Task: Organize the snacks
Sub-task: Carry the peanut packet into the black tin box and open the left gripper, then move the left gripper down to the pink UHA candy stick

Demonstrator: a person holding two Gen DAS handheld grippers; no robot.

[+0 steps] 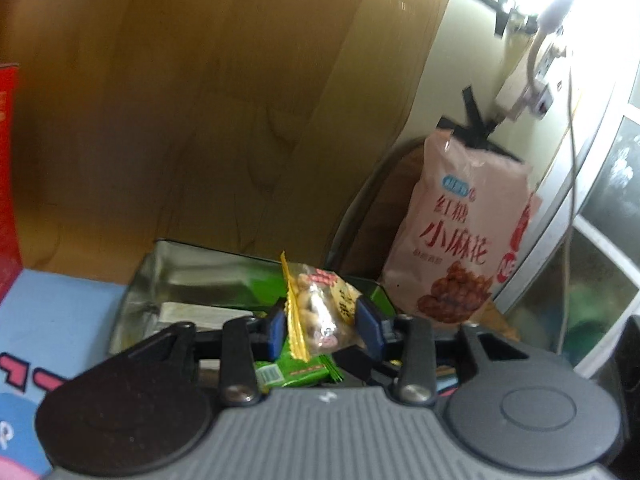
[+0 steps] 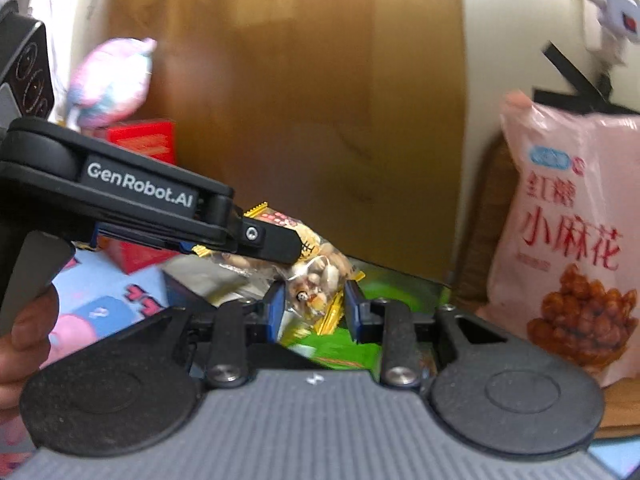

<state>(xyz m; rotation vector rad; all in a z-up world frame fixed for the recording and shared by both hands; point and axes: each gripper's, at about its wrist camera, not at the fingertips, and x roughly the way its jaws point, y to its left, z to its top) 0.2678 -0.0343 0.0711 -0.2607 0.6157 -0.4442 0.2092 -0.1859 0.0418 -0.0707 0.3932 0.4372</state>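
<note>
My left gripper [image 1: 322, 330] is shut on a clear nut packet with gold edges [image 1: 320, 308], held just above a metal tin [image 1: 160, 280] that holds a green packet [image 1: 296, 372]. In the right wrist view the left gripper [image 2: 276, 246] comes in from the left, gripping a nut packet [image 2: 288, 224]. My right gripper [image 2: 314, 312] has a second clear nut packet [image 2: 316, 292] between its blue pads [image 2: 276, 310], above the green packet [image 2: 340, 350] in the tin [image 2: 408, 286].
A big pink snack bag [image 1: 464, 224] leans at the right, also in the right wrist view [image 2: 568, 240]. A red box [image 2: 140, 140] and a pink plush toy [image 2: 112, 80] stand at the left. A wooden panel [image 1: 200, 100] rises behind. A blue patterned mat [image 1: 52, 320] covers the table.
</note>
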